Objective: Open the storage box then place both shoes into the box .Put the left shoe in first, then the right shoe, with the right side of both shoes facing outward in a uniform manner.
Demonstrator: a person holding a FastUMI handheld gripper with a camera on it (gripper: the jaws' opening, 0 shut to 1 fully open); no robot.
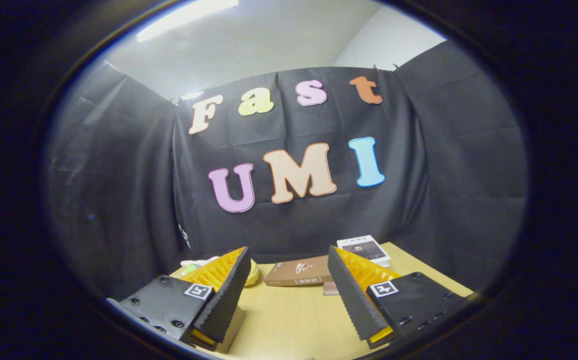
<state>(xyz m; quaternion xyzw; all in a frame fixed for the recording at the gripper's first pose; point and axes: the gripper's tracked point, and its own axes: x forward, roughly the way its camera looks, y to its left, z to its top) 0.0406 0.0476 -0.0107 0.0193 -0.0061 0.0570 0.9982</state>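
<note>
1. Table point(289, 320): light wood-coloured top, extending back to the cloth wall.
2. Brown book point(296, 272): lies flat on the table, near the far edge.
3. White book point(364, 248): just beside the brown book, at the back of the table, dark picture on its cover.
4. Yellow object point(252, 272): partly hidden, beside the brown book's other end; kind cannot be determined.

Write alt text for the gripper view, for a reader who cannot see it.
The gripper is held above a light wooden table, fingers wide open with nothing between them. Beyond the fingertips lie a brown book, a white book and something yellow, before a black cloth wall.
</note>
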